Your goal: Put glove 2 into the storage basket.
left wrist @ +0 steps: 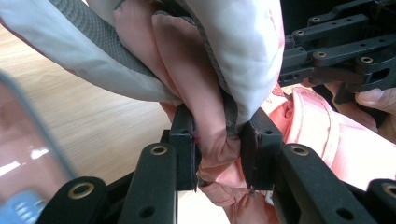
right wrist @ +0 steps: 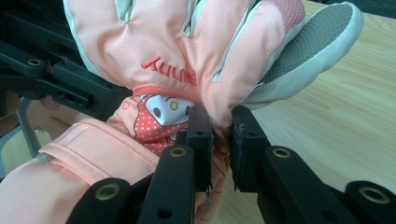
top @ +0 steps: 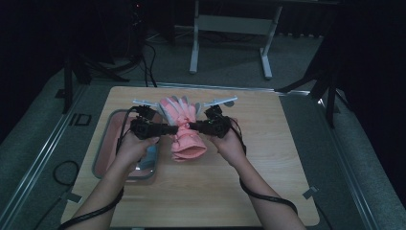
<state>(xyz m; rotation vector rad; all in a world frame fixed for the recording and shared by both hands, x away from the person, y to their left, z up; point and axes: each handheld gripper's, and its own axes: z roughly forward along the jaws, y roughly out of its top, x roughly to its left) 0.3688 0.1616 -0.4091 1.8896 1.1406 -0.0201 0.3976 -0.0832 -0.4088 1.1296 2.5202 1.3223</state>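
A light wooden bench [top: 268, 158] sits in a dim room, with grey carpeted floor [top: 368, 158] around it and the legs of a white metal frame [top: 230, 28] standing on the floor beyond its far edge. A grey-rimmed tray [top: 99, 158] with a pink inside rests on the left part of the bench, partly under the person's left forearm.

Over the middle of the bench, between the two hands, is a pink padded glove [top: 184, 129] with pale grey fingers. Its fingers point away from the person and its cuff hangs toward them. In the high view, whether the cuff touches the wood is unclear.

The left claw [top: 173, 128] meets the glove from the left side. In the left gripper view, its black jaws are closed on a bunched fold of the glove's [left wrist: 210, 116] pink fabric.

The right claw [top: 192, 126] meets the glove from the right side. In the right gripper view, its jaws pinch the glove's [right wrist: 182, 46] edge below the thumb, near red stitched lettering and a small cartoon face patch [right wrist: 163, 112]. The glove's grey textured thumb pad [right wrist: 313, 42] sticks out to the right above the wood.

A black cable [top: 265, 196] trails from the right claw along the forearm.
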